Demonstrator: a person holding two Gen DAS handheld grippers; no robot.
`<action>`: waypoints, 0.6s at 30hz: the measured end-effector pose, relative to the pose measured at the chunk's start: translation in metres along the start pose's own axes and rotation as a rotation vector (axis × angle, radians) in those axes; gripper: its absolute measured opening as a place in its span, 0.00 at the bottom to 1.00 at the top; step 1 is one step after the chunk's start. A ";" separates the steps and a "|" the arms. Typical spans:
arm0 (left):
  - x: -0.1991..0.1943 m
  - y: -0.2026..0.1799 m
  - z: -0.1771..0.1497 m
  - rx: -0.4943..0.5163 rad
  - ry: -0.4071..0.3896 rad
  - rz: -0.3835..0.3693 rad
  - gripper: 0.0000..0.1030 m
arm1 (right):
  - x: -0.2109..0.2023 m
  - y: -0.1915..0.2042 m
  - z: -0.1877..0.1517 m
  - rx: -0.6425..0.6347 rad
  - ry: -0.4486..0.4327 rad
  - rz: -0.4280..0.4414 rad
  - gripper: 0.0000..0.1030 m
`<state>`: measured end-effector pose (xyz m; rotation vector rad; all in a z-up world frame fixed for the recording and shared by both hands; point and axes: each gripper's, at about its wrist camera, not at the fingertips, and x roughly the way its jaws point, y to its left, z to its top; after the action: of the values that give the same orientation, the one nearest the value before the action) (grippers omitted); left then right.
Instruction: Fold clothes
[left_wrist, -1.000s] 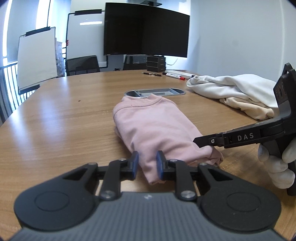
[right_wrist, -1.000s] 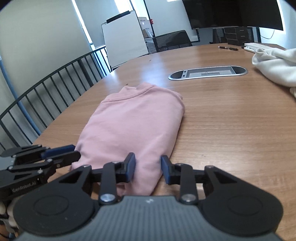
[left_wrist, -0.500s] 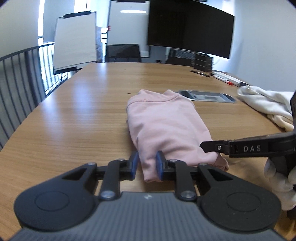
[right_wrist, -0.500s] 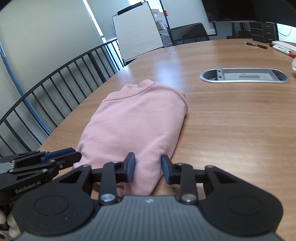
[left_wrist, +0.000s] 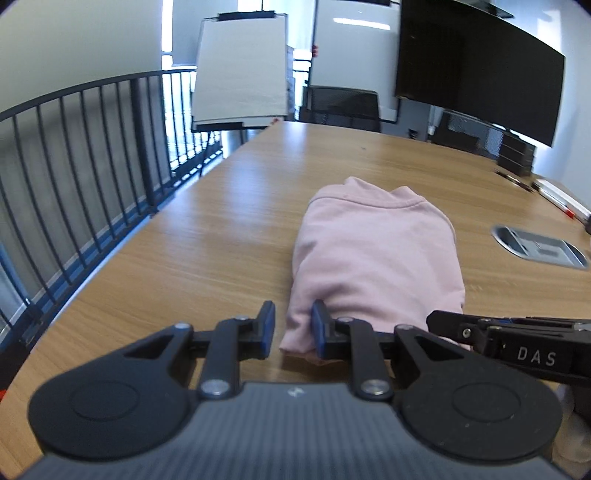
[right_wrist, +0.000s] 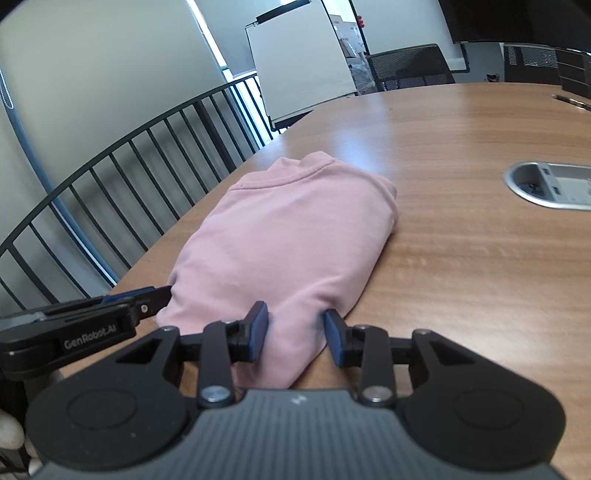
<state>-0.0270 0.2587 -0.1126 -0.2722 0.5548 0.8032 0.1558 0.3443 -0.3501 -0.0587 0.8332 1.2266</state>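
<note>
Pink shirt (right_wrist: 288, 236) lies folded on the table (right_wrist: 461, 258), collar toward 12 o'clock. Left gripper (left_wrist: 293, 326) and right gripper (right_wrist: 295, 330) both released, straddling its near hem; uneven pinching risks unravelling the fold

Both cameras sit low over the wooden table (left_wrist: 229, 236), each close behind its own gripper and facing the near end of the folded pink garment (left_wrist: 373, 251). The left wrist view looks from the garment's near left corner, the right wrist view from its near right corner (slightly angled leftward). Both share the garment, railing (right_wrist: 155, 147) and flipchart (left_wrist: 240, 70) beyond.
</note>
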 end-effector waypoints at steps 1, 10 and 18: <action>0.002 0.004 0.000 -0.010 -0.011 0.007 0.19 | 0.007 0.004 0.003 -0.003 -0.006 0.010 0.38; 0.008 0.026 0.007 -0.111 -0.010 0.015 0.27 | 0.052 0.029 0.022 -0.027 -0.022 0.040 0.39; 0.006 0.021 0.005 -0.099 -0.031 0.057 0.27 | 0.080 0.040 0.038 -0.037 -0.024 0.042 0.41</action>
<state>-0.0371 0.2785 -0.1122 -0.3360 0.4965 0.8903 0.1494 0.4415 -0.3552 -0.0569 0.7941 1.2803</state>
